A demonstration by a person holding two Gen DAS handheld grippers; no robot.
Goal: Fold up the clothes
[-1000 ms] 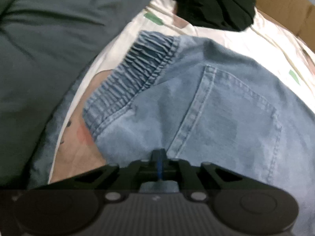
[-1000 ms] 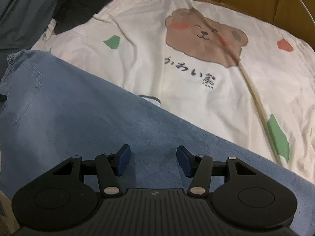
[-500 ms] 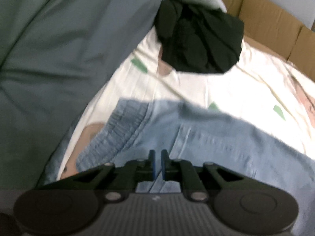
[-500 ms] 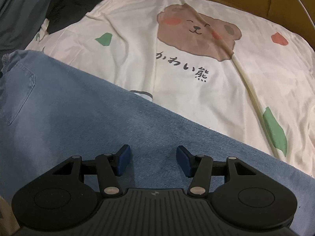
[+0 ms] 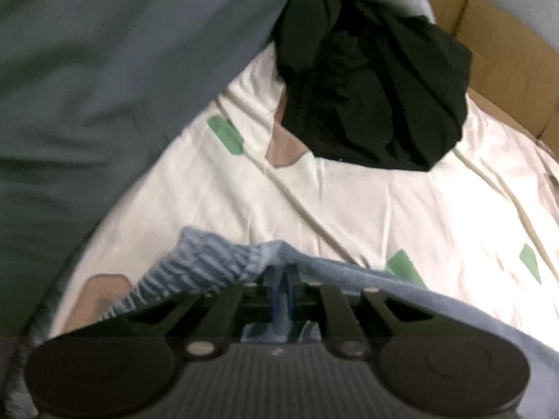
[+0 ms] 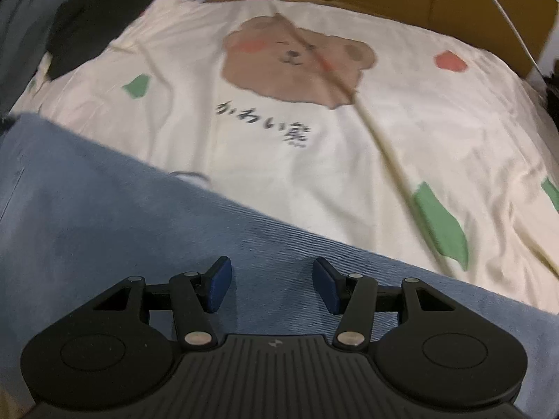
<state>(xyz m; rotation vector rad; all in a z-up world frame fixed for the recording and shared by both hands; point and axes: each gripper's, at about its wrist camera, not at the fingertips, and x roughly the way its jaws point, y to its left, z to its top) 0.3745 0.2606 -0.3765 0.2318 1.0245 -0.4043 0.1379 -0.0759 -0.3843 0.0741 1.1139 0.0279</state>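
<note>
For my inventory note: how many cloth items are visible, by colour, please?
Blue denim jeans: 1
Black garment: 1
Grey-green fabric: 1
Cream bear-print sheet: 1
Total: 4

Looks like somebody's bedroom at home, honestly. The whole work surface is a bed covered with a cream cotton sheet [image 6: 401, 132] printed with a brown cartoon bear [image 6: 293, 59], Japanese lettering and little green and red shapes. A rumpled grey-blue quilt [image 5: 104, 70] is bunched along one side, a crumpled black garment [image 5: 374, 87] sits near the head end, and light blue denim trousers with an elastic waistband [image 6: 104, 216] lie across it. Brown cardboard panels [image 5: 506, 52] stand along the far edge.
</note>
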